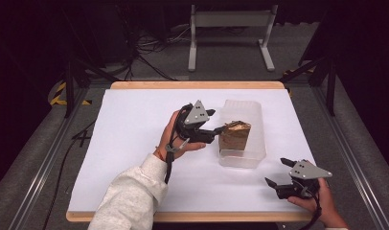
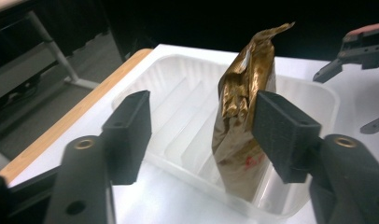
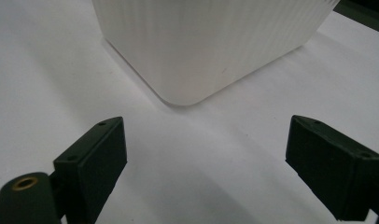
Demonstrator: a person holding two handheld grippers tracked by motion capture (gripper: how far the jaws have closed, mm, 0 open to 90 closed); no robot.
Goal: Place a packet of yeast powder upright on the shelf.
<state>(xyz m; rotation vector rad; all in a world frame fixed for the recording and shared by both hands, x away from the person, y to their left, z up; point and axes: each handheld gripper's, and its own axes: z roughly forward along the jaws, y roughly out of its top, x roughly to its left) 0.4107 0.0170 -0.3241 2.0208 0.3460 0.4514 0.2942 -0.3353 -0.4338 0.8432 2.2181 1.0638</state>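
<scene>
Two open grippers, pouch (image 2: 246,121) in tray (image 2: 178,93)

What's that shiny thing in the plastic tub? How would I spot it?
Find the white table, then the clear ribbed tub on it. Standing upright at the tub's near end is a crinkled gold foil pouch, the one shiny thing there, beside the left gripper.

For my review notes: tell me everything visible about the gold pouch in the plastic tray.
The gold pouch is a crinkled, shiny foil-like packet with a crimped top edge and a faint red mark low on its side. It stands upright inside the translucent ribbed plastic tray, bottom on the tray floor near the tray's near end. The left tool is open around it: one pad appears to be against the pouch's side, the other stands clear. In the high view it looks brown-gold.
</scene>
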